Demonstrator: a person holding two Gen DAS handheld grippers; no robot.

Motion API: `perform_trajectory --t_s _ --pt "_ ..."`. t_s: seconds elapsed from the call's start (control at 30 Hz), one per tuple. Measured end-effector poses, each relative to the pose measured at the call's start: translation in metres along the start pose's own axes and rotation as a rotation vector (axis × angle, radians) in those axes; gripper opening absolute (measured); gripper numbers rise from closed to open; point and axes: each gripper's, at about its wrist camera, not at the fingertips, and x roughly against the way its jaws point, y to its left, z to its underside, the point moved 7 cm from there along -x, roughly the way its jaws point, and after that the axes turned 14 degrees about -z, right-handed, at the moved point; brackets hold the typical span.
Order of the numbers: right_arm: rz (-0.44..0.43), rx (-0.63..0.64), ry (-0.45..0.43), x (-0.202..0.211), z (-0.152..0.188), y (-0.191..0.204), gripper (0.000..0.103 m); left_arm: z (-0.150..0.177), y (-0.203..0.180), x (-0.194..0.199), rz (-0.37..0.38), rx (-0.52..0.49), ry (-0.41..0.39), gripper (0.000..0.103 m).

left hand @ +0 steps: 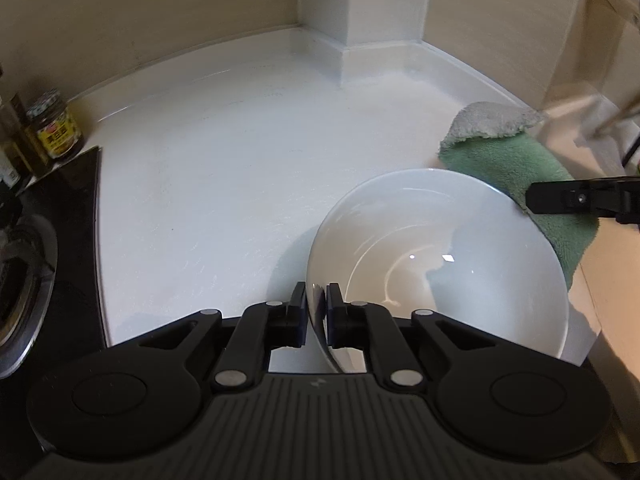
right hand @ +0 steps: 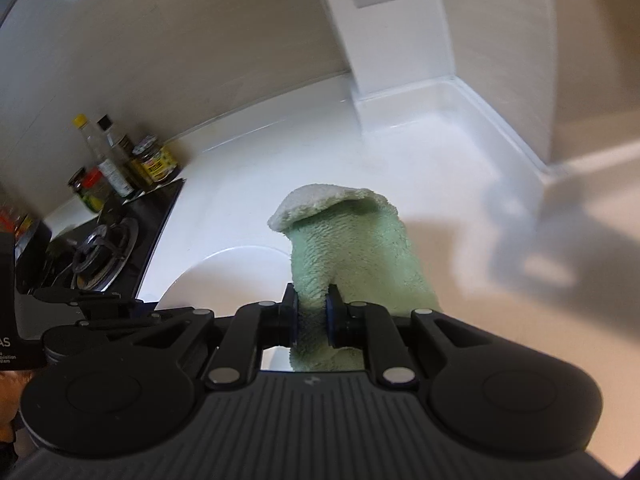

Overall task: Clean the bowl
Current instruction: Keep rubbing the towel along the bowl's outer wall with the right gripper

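Bowl (left hand: pixel 440 264) near rim hidden by jaws, cloth (right hand: pixel 352 248) blurred

The black two-finger left gripper (left hand: pixel 317 300) pinches the near rim of a glossy white round ceramic bowl (left hand: pixel 440 264) on the white countertop (left hand: pixel 224 168), with a green-and-grey folded terry cloth (left hand: pixel 516 160) beyond the bowl to the claw's right, held by the black right gripper (left hand: pixel 532 198).

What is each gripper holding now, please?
Left gripper: closed on the rim of the white ceramic bowl.
Right gripper: closed on the green fluffy cloth.
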Motion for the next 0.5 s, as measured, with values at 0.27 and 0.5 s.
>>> perform_trajectory --t_s 0.27,0.5 --pt "-0.111 0.048 0.046 -0.014 -0.017 -0.007 0.011 -0.006 0.002 -0.003 -0.069 0.096 0.018 0.008" --pt "-0.143 0.059 0.042 -0.03 -0.032 -0.009 0.011 -0.03 0.011 -0.024 -0.102 0.09 0.033 0.012"
